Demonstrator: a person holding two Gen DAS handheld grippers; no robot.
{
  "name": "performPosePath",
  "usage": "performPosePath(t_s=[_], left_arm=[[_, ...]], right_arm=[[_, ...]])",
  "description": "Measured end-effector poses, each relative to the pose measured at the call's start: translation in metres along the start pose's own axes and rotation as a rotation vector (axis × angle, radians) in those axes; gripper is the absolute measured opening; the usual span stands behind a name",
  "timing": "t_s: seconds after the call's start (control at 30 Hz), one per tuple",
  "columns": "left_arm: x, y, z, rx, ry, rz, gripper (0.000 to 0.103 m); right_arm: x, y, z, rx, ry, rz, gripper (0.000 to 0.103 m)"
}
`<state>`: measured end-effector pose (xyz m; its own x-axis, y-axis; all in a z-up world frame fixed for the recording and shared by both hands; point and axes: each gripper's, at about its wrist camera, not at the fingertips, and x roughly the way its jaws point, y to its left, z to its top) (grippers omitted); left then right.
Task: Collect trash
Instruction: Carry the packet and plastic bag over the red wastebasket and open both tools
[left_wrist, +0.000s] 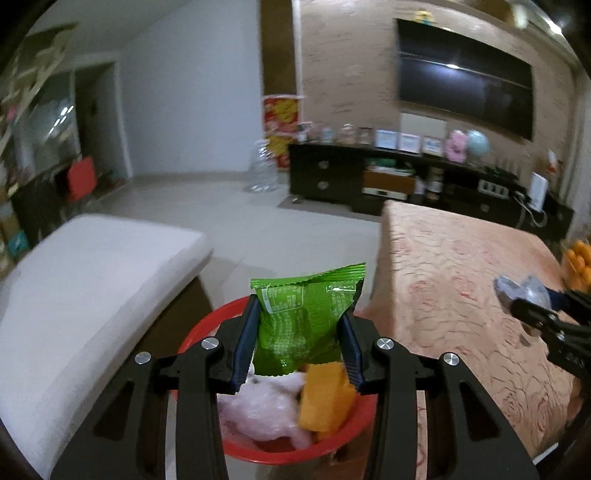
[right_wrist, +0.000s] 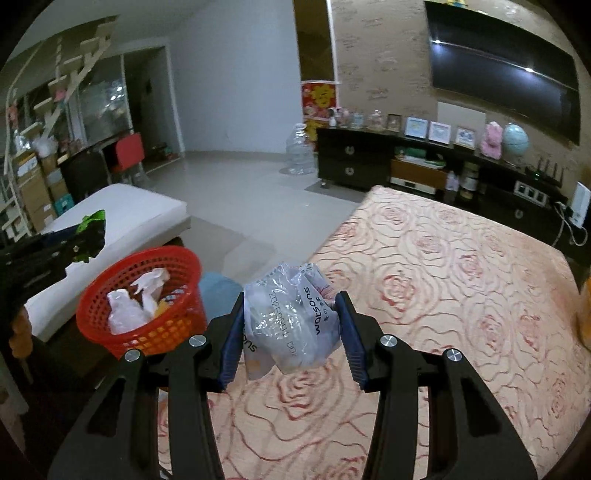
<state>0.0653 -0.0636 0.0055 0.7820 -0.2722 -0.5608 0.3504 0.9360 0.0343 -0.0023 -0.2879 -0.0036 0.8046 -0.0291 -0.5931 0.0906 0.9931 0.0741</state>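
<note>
left gripper (left_wrist: 299, 336) clamps green wrapper (left_wrist: 306, 317) above red basket (left_wrist: 207, 325) | right gripper (right_wrist: 291, 332) pinches plastic bag (right_wrist: 291, 321), basket lower-left | risk: light wrapper drifts past rim

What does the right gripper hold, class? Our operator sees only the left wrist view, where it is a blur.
Observer: A crumpled clear bag printed "watsons", clamped in the right gripper.
Operator: Over the basket?
Observer: No, over the rose-patterned cloth; the red basket stands to its left.
Operator: Anything white in the basket?
Observer: Yes, crumpled white tissue.
</note>
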Motion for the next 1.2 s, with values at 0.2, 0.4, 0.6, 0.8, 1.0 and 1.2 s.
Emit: performPosePath(t_s=[0.2, 0.4, 0.6, 0.8, 1.0, 1.2], left_arm=[[0.013, 0.021, -0.011, -0.040, 0.047, 0.032, 0.039], [0.019, 0.032, -0.013, -0.063, 0.058, 0.058, 0.039], [0.021, 0.037, -0.012, -0.078, 0.049, 0.095, 0.039], [0.027, 0.040, -0.014, -0.081, 0.062, 0.129, 0.039], [0.036, 0.039, -0.019, -0.058, 0.084, 0.150, 0.039], [0.040, 0.044, -0.020, -0.075, 0.097, 0.156, 0.039]], right_arm=[[0.015, 0.027, 0.009, -0.026, 0.014, 0.054, 0.046], [0.029, 0.053, 0.029, -0.032, 0.028, 0.129, 0.046], [0.045, 0.084, 0.054, -0.080, 0.037, 0.216, 0.046], [0.064, 0.105, 0.062, -0.113, 0.050, 0.287, 0.046], [0.086, 0.111, 0.057, -0.088, 0.102, 0.314, 0.046], [0.089, 0.113, 0.059, -0.078, 0.114, 0.322, 0.046]])
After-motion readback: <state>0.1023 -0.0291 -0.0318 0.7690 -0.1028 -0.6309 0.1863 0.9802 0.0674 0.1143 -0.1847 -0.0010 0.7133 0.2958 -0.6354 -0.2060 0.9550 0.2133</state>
